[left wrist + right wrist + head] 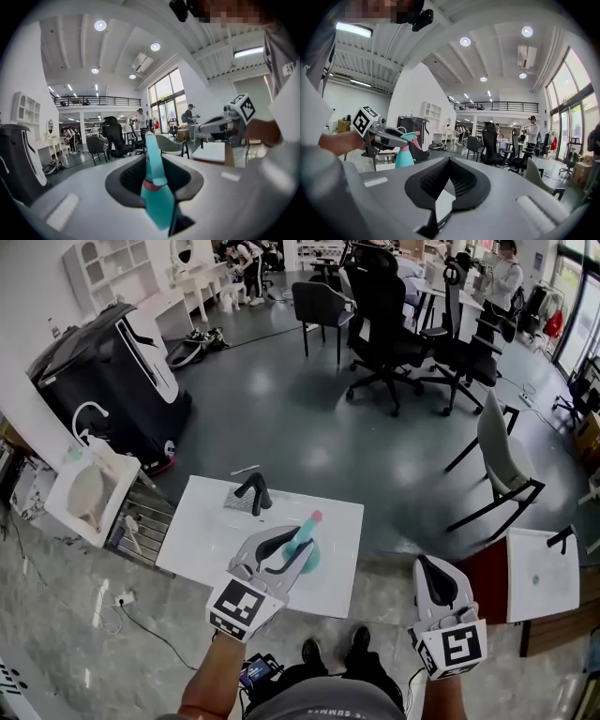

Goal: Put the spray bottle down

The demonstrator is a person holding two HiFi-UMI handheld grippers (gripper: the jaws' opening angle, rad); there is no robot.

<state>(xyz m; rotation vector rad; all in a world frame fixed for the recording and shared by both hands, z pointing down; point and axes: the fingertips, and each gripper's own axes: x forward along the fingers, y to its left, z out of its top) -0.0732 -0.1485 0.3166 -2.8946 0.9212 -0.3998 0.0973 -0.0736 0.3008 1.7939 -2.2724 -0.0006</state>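
Observation:
A teal spray bottle with a pink nozzle is held upright over the near right part of the white table. My left gripper is shut on its neck. In the left gripper view the bottle stands between the black pads, nozzle pointing away. The right gripper view shows the same bottle at the left in the left gripper. My right gripper hangs off the table's right side over the floor, its pads together with nothing in them.
A black stand sits on the far part of the table. A second small white table is at the right. A grey chair, office chairs and a black machine lie beyond.

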